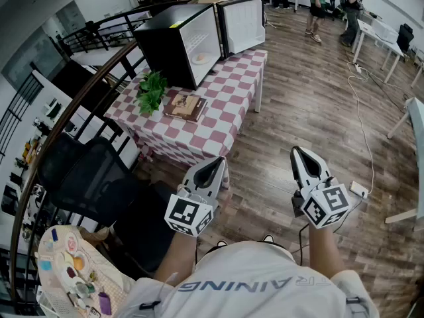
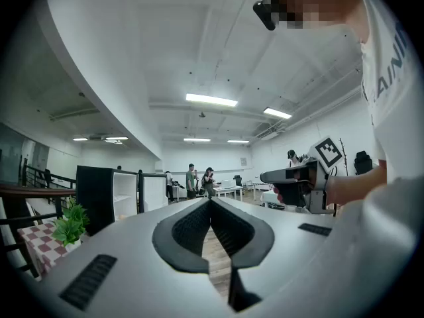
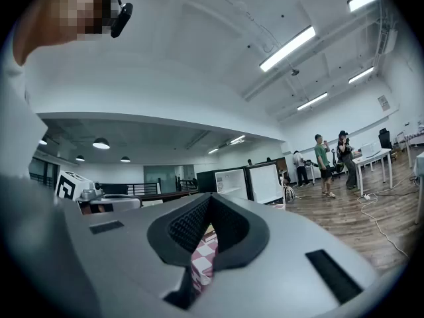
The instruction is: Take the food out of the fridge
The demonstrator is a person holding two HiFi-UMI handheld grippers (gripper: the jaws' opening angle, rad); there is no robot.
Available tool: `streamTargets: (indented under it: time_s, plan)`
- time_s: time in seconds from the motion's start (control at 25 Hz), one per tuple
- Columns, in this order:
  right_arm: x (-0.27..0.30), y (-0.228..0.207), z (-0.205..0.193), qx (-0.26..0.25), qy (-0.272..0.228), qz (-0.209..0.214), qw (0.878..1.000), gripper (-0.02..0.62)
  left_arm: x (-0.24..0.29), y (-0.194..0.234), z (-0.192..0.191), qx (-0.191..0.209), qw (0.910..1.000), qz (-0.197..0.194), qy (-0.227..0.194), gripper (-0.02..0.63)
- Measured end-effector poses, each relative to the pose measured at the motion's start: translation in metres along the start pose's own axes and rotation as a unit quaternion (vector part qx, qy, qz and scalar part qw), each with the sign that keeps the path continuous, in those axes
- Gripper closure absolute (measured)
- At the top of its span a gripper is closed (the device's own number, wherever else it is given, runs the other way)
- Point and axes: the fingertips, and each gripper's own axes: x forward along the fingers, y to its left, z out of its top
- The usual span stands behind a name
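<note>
A small black fridge (image 1: 179,42) stands on a red-and-white checked table (image 1: 218,118), its white door (image 1: 242,24) swung open. A small pale food item (image 1: 201,58) lies on a shelf inside. Both grippers are held level over the wooden floor, well short of the table and apart from it. My left gripper (image 1: 222,159) is shut and empty, with its jaw tips meeting (image 2: 211,201). My right gripper (image 1: 295,150) is also shut with nothing in it (image 3: 209,197). The fridge shows far off in both gripper views (image 2: 106,194) (image 3: 228,181).
A potted plant (image 1: 152,91) and a book (image 1: 186,105) sit on the table in front of the fridge. A black chair (image 1: 86,177) and a curved railing (image 1: 73,111) are at the left. People (image 1: 318,5) stand far back; a cable (image 1: 361,124) crosses the floor at right.
</note>
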Motion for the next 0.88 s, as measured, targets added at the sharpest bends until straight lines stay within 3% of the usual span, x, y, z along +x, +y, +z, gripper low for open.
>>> streamTargets:
  time_s: [0.4, 0.6, 0.88]
  plan:
    - [0.002, -0.004, -0.008, -0.001, 0.005, 0.003, 1.000, 0.576, 0.003, 0.000, -0.008, -0.005, 1.0000, 0.002, 0.007, 0.597]
    - [-0.007, -0.015, 0.000, 0.031, -0.030, 0.008, 0.999, 0.577, 0.009, -0.008, -0.008, -0.006, 0.9999, 0.003, 0.014, 0.597]
    - [-0.024, -0.060, 0.001, 0.028, -0.036, -0.002, 0.999, 0.577, 0.043, -0.040, -0.014, -0.007, 0.9999, -0.005, 0.015, 0.597]
